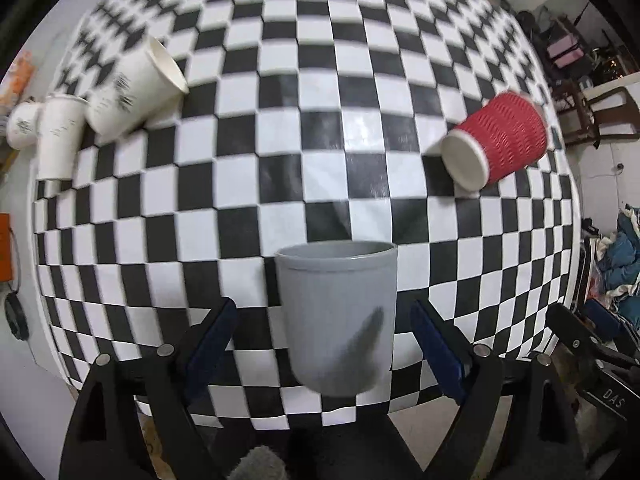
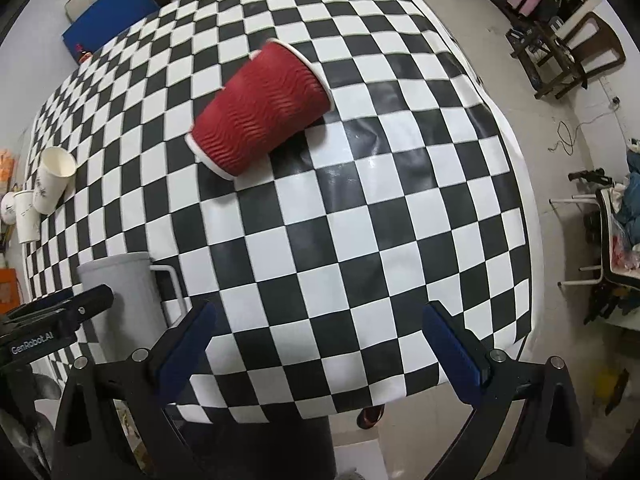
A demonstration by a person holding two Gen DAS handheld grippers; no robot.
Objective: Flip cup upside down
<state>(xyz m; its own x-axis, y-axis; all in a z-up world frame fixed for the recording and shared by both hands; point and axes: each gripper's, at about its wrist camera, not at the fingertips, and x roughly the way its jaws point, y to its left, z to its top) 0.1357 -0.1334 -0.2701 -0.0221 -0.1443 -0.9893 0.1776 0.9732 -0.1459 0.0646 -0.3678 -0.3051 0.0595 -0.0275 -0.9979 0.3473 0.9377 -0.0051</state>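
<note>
A grey plastic cup point(image 1: 338, 316) stands upright, mouth up, on the checkered table near its front edge. My left gripper point(image 1: 324, 334) is open, with a finger on each side of the cup and a gap on both sides. The cup also shows in the right wrist view point(image 2: 124, 300), with a handle on its right side, behind the left gripper's finger point(image 2: 60, 308). My right gripper point(image 2: 318, 334) is open and empty over the table's front edge, to the right of the cup.
A red ribbed paper cup point(image 1: 496, 138) point(image 2: 260, 112) lies on its side mid-table. Three white paper cups point(image 1: 132, 88) point(image 2: 50, 180) sit at the left edge, one on its side. The checkered table point(image 2: 360, 220) ends at the right; chairs and clutter stand beyond.
</note>
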